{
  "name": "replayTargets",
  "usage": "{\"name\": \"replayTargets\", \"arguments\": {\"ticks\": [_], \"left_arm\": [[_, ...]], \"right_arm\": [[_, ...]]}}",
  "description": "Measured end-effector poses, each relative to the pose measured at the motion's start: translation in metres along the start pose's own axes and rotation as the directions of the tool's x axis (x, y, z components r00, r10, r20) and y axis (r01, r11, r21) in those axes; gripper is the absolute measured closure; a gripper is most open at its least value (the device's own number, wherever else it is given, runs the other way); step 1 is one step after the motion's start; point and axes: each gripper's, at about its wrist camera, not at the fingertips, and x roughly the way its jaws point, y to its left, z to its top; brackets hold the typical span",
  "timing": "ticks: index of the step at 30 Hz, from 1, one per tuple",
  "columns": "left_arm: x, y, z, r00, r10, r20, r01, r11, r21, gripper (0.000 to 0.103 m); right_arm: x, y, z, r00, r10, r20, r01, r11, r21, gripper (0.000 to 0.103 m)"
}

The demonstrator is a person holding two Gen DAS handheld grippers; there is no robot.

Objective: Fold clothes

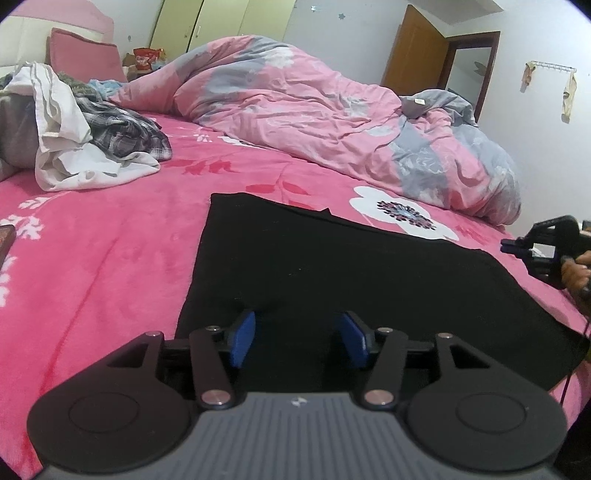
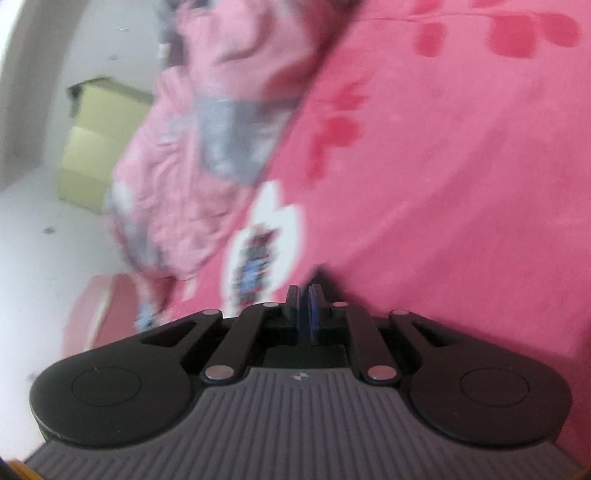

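Far ahead of jaws: rumpled pink quilt [image 1: 332,110] w/ grey patches. Ahead-left: pink pillow [image 1: 83,55], snack bag [image 1: 144,58]. Ahead-right: wooden door [image 1: 417,51], wall hook rack [image 1: 552,66].

We are in a home bedroom: a bed with a bright pink floral fleece blanket [image 1: 110,240] fills the frame, a rumpled pink-and-grey quilt [image 1: 314,110] behind it, pale green wardrobe doors [image 1: 221,18] upper left, a wooden door [image 1: 413,51] upper right.
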Motion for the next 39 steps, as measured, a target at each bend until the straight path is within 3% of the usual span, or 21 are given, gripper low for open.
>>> {"name": "replayTargets", "arguments": {"ticks": [7, 9, 12, 14, 15, 17, 20, 21, 23, 26, 28, 29, 32, 35, 37, 39], "left_arm": [[-0.003, -0.004, -0.001, 1.0, -0.007, 0.011, 0.006, 1.0, 0.017, 0.039], [-0.004, -0.008, -0.003, 1.0, 0.001, 0.018, -0.002, 0.999, 0.038, 0.036], [-0.008, -0.012, -0.004, 0.999, 0.006, 0.036, -0.009, 0.998, 0.066, 0.034], [-0.011, -0.014, -0.005, 0.999, 0.007, 0.05, -0.011, 0.997, 0.082, 0.028], [-0.012, -0.014, -0.006, 0.999, 0.005, 0.052, -0.009, 0.996, 0.085, 0.028], [-0.013, -0.013, -0.008, 0.999, 0.002, 0.054, -0.007, 0.996, 0.091, 0.028], [-0.016, -0.013, -0.01, 0.999, 0.004, 0.054, -0.009, 0.995, 0.096, 0.028], [-0.017, -0.013, -0.011, 0.999, 0.006, 0.053, -0.011, 0.995, 0.097, 0.027], [-0.017, -0.014, -0.013, 0.999, 0.03, 0.038, -0.033, 0.994, 0.107, 0.027], [-0.018, -0.017, -0.019, 0.998, 0.058, 0.035, -0.062, 0.99, 0.124, 0.026], [-0.02, -0.016, -0.021, 0.997, 0.056, 0.045, -0.061, 0.991, 0.121, 0.026], [-0.02, -0.015, -0.022, 0.998, 0.052, 0.047, -0.057, 0.992, 0.115, 0.026], [-0.022, -0.01, -0.022, 0.998, 0.036, 0.053, -0.041, 0.994, 0.099, 0.026], [-0.025, -0.008, -0.023, 0.998, 0.033, 0.061, -0.038, 0.995, 0.089, 0.026], [-0.027, -0.009, -0.024, 0.997, 0.037, 0.064, -0.043, 0.996, 0.083, 0.026], [-0.03, -0.009, -0.026, 0.997, 0.04, 0.066, -0.045, 0.996, 0.081, 0.026]], "right_arm": [[0.026, 0.048, -0.006, 0.994, -0.044, -0.097, 0.028, 0.987, -0.159, 0.096], [0.039, 0.047, 0.009, 0.995, -0.096, -0.024, 0.09, 0.982, -0.168, 0.097], [0.042, 0.036, 0.038, 0.965, -0.224, 0.135, 0.234, 0.97, -0.066, 0.096], [0.036, 0.046, 0.031, 0.973, -0.181, 0.143, 0.19, 0.98, -0.059, 0.096], [0.034, 0.059, 0.023, 0.981, -0.154, 0.118, 0.166, 0.98, -0.109, 0.096], [0.036, 0.081, 0.0, 0.995, -0.097, 0.001, 0.095, 0.975, -0.202, 0.095], [0.064, 0.105, -0.033, 0.975, -0.042, -0.219, -0.011, 0.972, -0.235, 0.094], [0.078, 0.106, -0.038, 0.967, -0.054, -0.25, -0.006, 0.972, -0.234, 0.094], [0.105, 0.103, -0.031, 0.968, -0.092, -0.235, 0.036, 0.972, -0.233, 0.095], [0.136, 0.105, -0.007, 0.99, -0.094, -0.107, 0.077, 0.986, -0.148, 0.095], [0.141, 0.124, -0.007, 0.991, -0.133, -0.025, 0.126, 0.973, -0.194, 0.092], [0.147, 0.128, -0.006, 0.992, -0.127, -0.03, 0.117, 0.97, -0.215, 0.092], [0.144, 0.152, -0.031, 0.981, -0.032, -0.189, -0.022, 0.961, -0.274, 0.091], [0.162, 0.18, -0.068, 0.929, -0.025, -0.37, -0.124, 0.92, -0.372, 0.091], [0.187, 0.189, -0.082, 0.913, -0.062, -0.402, -0.119, 0.905, -0.409, 0.091], [0.214, 0.193, -0.073, 0.929, -0.033, -0.369, -0.115, 0.92, -0.374, 0.092]]}}
